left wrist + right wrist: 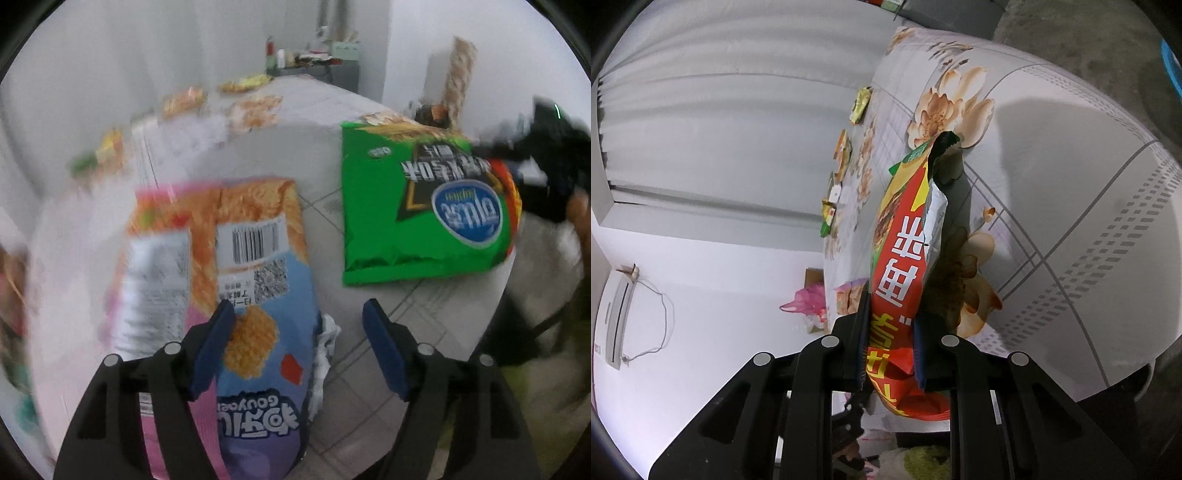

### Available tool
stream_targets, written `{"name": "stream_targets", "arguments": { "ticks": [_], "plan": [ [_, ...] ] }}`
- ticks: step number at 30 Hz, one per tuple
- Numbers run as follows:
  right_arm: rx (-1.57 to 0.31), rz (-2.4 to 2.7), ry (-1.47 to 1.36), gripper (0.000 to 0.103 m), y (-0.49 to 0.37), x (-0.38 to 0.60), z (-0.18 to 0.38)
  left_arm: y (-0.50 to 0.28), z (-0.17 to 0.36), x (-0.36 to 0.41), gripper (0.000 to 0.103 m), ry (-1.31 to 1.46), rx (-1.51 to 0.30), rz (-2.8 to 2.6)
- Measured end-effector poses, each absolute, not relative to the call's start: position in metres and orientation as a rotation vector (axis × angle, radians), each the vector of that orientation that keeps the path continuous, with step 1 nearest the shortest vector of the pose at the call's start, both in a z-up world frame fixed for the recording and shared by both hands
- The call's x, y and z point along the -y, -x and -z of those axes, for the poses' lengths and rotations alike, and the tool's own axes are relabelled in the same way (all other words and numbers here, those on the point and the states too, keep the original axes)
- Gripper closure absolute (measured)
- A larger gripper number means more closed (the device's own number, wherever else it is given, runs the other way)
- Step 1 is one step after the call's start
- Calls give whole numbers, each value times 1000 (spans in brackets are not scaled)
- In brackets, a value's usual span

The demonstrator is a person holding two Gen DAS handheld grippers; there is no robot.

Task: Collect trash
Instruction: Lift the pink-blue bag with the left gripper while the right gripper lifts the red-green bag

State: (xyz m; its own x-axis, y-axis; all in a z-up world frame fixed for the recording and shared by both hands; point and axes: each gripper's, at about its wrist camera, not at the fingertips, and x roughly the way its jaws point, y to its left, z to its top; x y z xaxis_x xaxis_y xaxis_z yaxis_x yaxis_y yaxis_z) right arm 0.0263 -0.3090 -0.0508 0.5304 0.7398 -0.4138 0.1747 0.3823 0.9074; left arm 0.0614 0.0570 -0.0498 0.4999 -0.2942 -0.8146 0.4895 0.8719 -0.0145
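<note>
Both tongs differ: left gripper [299, 339] gapes, empty, its jaws astride the blue-orange snack packet [255, 295], whose long axis runs up the frame; right gripper [890, 347] pinches a red wrapper [905, 258] above the table [1071, 184].

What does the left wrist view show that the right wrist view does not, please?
Only the left wrist view: the open left claw over a pink and blue snack bag, and a green wrapper held at the right.

Only the right wrist view: the right claw shut on a red wrapper, and an air conditioner.

Both: the floral tablecloth and small wrappers along its far edge.
</note>
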Motion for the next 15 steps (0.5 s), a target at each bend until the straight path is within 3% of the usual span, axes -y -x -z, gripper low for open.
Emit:
{"name": "stream_targets", "arguments": {
  "ticks": [2, 7, 9, 11, 15],
  "plan": [
    [-980, -444, -1153, 85, -29, 307, 51, -65, 50, -61, 48, -240, -922, 460],
    [-982, -444, -1167, 85, -32, 305, 55, -67, 49, -66, 59, -228, -920, 462],
    [-981, -446, -1171, 85, -33, 305, 55, -68, 48, -67, 67, -210, -923, 467],
    [-978, -450, -1180, 85, -33, 305, 55, -70, 47, -69, 81, -188, -929, 479],
    [-968, -456, -1190, 85, -32, 309, 55, -71, 46, -69, 94, -193, -932, 476]
  ]
}}
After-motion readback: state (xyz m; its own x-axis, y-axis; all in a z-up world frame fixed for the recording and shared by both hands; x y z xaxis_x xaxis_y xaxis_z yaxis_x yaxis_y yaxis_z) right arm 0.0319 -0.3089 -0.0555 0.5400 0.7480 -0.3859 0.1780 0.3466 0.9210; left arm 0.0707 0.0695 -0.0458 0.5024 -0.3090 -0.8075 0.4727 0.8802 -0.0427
